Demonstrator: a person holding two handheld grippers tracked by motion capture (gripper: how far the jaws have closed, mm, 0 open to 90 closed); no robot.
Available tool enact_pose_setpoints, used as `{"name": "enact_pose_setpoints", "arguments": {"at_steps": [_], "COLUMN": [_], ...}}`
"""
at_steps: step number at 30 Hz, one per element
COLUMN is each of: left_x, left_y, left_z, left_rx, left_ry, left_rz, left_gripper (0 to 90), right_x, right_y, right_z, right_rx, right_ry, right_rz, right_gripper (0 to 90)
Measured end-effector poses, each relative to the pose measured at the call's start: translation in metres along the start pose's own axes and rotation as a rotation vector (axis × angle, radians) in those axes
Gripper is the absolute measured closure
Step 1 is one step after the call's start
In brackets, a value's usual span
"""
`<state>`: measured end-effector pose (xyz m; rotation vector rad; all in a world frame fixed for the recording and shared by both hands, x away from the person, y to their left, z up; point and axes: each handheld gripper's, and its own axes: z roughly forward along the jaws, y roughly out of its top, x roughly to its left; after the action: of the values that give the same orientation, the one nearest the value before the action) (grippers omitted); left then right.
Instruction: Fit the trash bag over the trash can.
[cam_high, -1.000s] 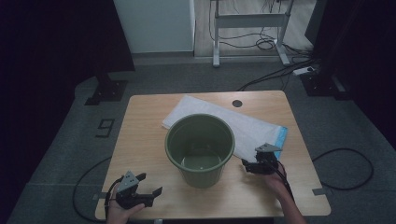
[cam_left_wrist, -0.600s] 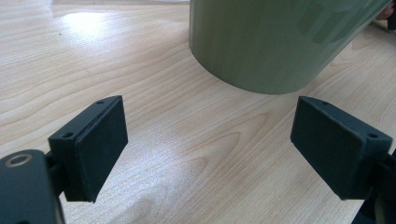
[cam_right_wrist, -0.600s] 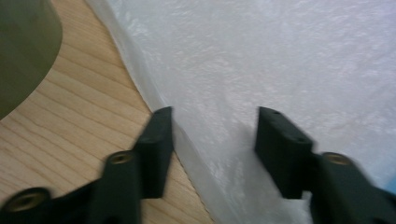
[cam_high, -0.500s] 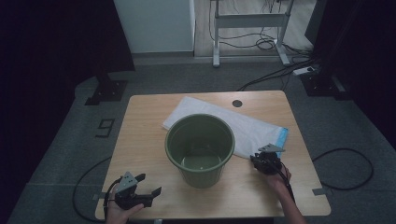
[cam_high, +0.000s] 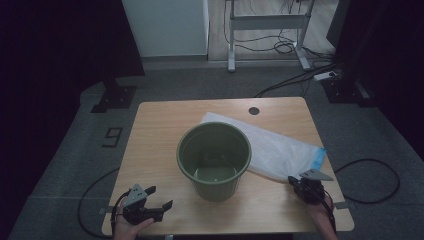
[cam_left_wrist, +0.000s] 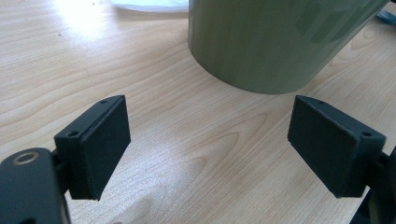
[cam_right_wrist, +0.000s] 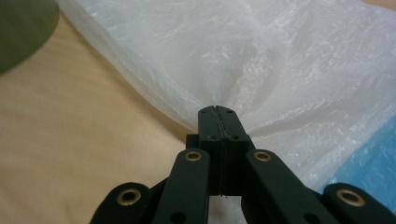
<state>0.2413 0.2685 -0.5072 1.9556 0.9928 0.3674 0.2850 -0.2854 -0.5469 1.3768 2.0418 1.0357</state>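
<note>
A green plastic bucket (cam_high: 214, 160) stands upright and empty in the middle of the wooden table (cam_high: 160, 125). Behind and right of it lies a translucent white plastic bag (cam_high: 280, 147) with a blue strip (cam_high: 318, 159) at its right end. My right gripper (cam_high: 300, 184) sits at the bag's near right corner. Its jaws have just been closing and are shut on a pinch of the bag's film (cam_right_wrist: 280, 60), which puckers at the tips of the right gripper (cam_right_wrist: 218, 110). My left gripper (cam_high: 159, 197) rests open near the front left edge, and the bucket wall (cam_left_wrist: 280, 42) rises beyond the open left gripper (cam_left_wrist: 210, 140).
A round cable hole (cam_high: 254, 110) sits near the table's far edge. Bare wood lies left of the bucket and along the front. Cables (cam_high: 370, 180) trail over the grey floor on the right, and a metal frame (cam_high: 265, 30) stands beyond the table.
My right gripper has shifted right and toward the table's front edge, and its jaws have come together on the bag's edge. The left gripper has stayed put.
</note>
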Motion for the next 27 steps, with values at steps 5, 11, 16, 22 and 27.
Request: {"name": "enact_pose_setpoints", "arguments": {"at_steps": [5,11,16,22,27], "left_x": [0.0,-0.001,0.0,-0.001,0.0], "left_y": [0.002,0.002,0.002,0.002,0.001], "left_z": [0.0,0.004,0.004,0.003,0.003], "left_rx": [-0.003,0.01,0.008,0.005,0.008], "left_ry": [-0.003,-0.007,-0.007,-0.007,-0.007], "left_rz": [0.001,0.002,0.003,0.003,0.002], "left_gripper": [13.1,13.3,13.3,13.4,13.5], "right_x": [-0.008,-0.014,-0.021,-0.01,0.012], "right_y": [-0.016,-0.035,-0.047,-0.04,-0.014], "right_z": [-0.017,-0.034,-0.046,-0.044,-0.028], "right_rx": [0.002,0.013,0.006,-0.032,-0.056], "right_ry": [-0.005,-0.006,-0.005,-0.02,0.008], "right_rz": [0.011,0.021,0.04,0.042,0.02], "right_gripper": [88.8,88.9,80.3,42.6,30.1]}}
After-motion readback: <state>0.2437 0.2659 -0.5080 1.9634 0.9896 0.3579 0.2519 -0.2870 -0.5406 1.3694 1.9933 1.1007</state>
